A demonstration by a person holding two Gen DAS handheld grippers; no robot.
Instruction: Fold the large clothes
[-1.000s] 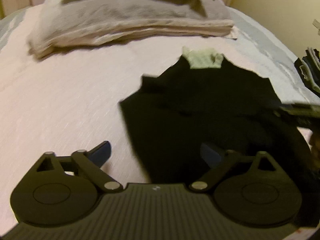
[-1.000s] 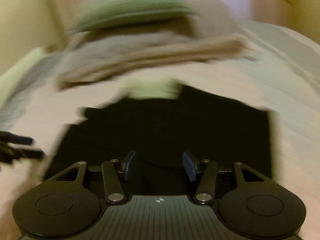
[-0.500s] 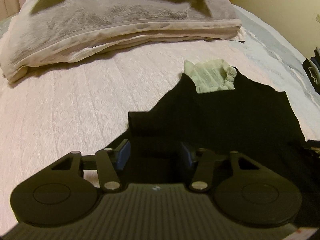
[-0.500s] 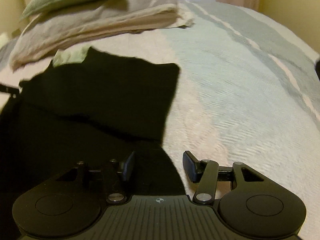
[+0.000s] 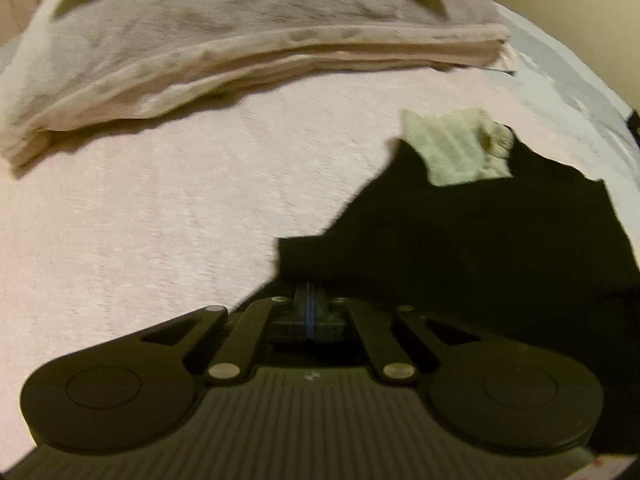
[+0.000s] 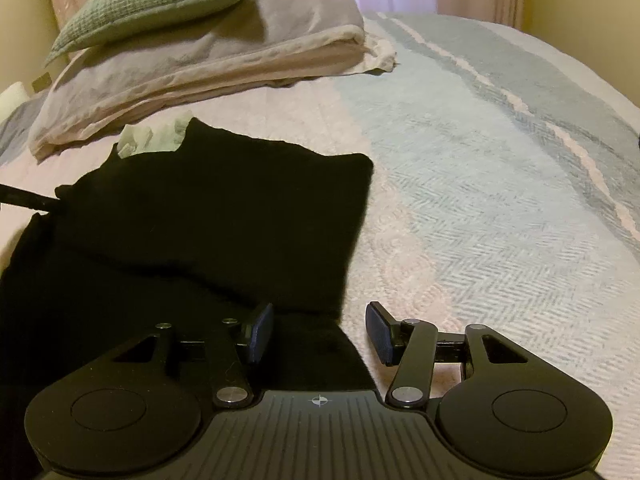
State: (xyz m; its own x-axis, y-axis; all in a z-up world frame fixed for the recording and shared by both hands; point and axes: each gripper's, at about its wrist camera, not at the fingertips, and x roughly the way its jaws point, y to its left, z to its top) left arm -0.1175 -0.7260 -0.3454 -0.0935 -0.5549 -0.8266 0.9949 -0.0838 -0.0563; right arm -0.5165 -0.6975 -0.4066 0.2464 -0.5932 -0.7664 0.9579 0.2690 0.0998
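Black garment (image 6: 208, 216): lies spread on the bed (image 6: 500, 184), partly folded over itself, so one layer sits on top of another. In the left wrist view it fills the right side of the frame, and a corner of it sticks out toward the left gripper.

Left gripper (image 5: 308, 300): jaws pinched together, with the edge of the black garment right at their tips. It looks like they've got the cloth clamped, though everything there is dark and a bit blurry.

Right gripper (image 6: 318, 330): jaws fairly wide, holding nothing. The left finger (image 6: 260, 332) sits over the near edge of the garment, while the right one is over bare bedspread, just off the cloth.

Pale green cloth (image 5: 460, 152): small crumpled piece peeking out at the far edge of the black garment, touching it.

Folded blanket (image 6: 208, 56): a grey and beige stack at the far end of the bed, well apart from the garment.

Green pillow (image 6: 156, 0): resting on top of that blanket.

Bedspread: pinkish white under the garment, with light blue bands off to the right.
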